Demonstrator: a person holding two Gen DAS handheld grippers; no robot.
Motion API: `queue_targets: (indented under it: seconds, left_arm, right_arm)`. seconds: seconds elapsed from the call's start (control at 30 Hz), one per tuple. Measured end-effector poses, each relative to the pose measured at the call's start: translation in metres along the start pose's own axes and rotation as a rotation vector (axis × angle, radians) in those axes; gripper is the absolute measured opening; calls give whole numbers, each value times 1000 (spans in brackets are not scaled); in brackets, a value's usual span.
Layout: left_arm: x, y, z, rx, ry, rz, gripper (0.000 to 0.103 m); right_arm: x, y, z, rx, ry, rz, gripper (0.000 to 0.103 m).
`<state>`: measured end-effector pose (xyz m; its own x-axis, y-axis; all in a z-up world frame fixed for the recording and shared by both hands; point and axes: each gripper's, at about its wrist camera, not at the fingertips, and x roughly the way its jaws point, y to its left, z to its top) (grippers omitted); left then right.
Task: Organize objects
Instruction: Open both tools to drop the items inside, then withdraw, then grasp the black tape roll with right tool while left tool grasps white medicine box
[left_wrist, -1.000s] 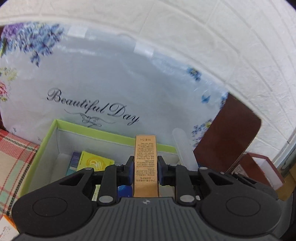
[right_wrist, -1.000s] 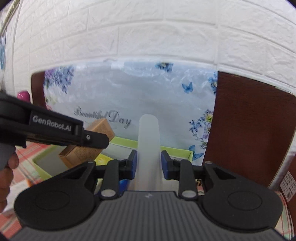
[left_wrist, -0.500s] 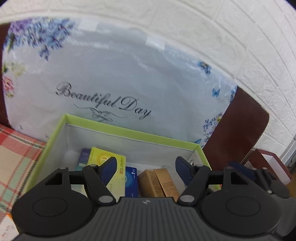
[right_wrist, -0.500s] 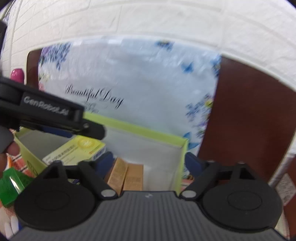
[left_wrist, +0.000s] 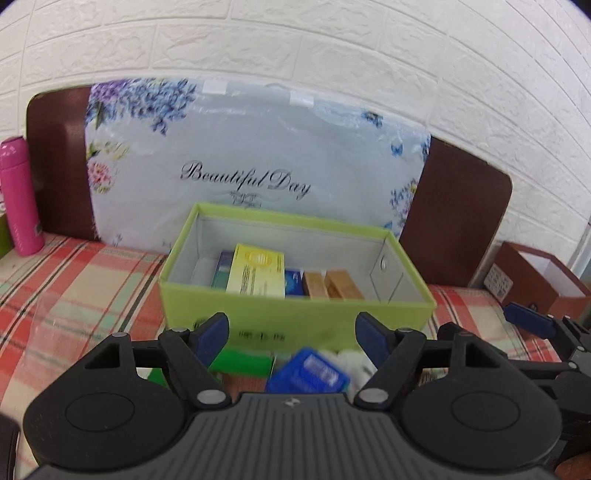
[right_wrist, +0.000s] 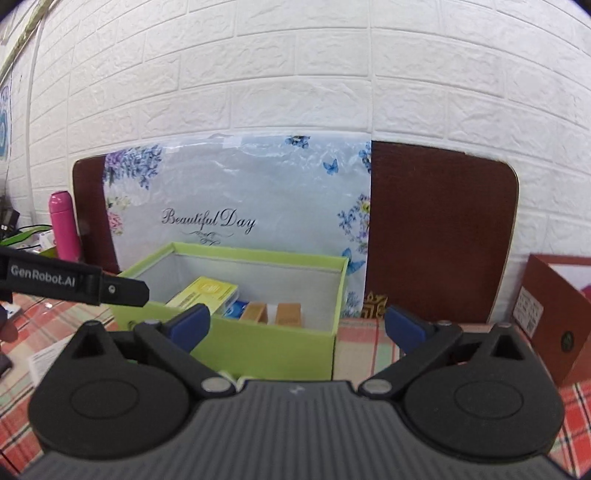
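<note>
Quick status from my end. The green storage box (left_wrist: 295, 314) sits mid-frame in both wrist views, and it already has a fair bit packed in: a yellow carton (left_wrist: 256, 271) leaning on a blue box (left_wrist: 295, 282), then two tan cartons (left_wrist: 332, 284) side by side toward the right wall. In the right wrist view there's something pale between the tan ones, can't tell what.

Both tongs are empty. The left gripper (left_wrist: 291, 332) has its jaws opening, nothing between them. The right gripper (right_wrist: 295, 325) is also opening, about as wide as it goes, holding nothing.

I'd say we're partway. Loose stuff is in front of the box, low in the left view: a green packet (left_wrist: 243, 363), a blue pack (left_wrist: 308, 374) and something white and fluffy (left_wrist: 351, 360). A paper leaflet (right_wrist: 44, 360) lies at lower left of the right view.

Room-wise, the right end of the box interior looks free. The box's front rim is the edge to clear. The floral board (left_wrist: 258, 155) stands just behind it, a pink bottle (left_wrist: 20, 195) is far left, and a brown box (right_wrist: 554, 317) is off to the right, well apart. The two grippers are near each other, so watch that.
</note>
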<state>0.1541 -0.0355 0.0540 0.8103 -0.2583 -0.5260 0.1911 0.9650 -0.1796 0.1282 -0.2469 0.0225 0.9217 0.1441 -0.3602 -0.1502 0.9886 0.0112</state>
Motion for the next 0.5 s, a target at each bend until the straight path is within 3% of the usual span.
queue_targets:
  seconds: [0.2,0.5]
  left_arm:
    - [-4,7,-35,46,67,121,78]
    - [-12,34,-66,-5,142,176,78]
  right_arm:
    - [-26,10,-28,39,41,21,103]
    - [-34,29,-60,46,123,69,103]
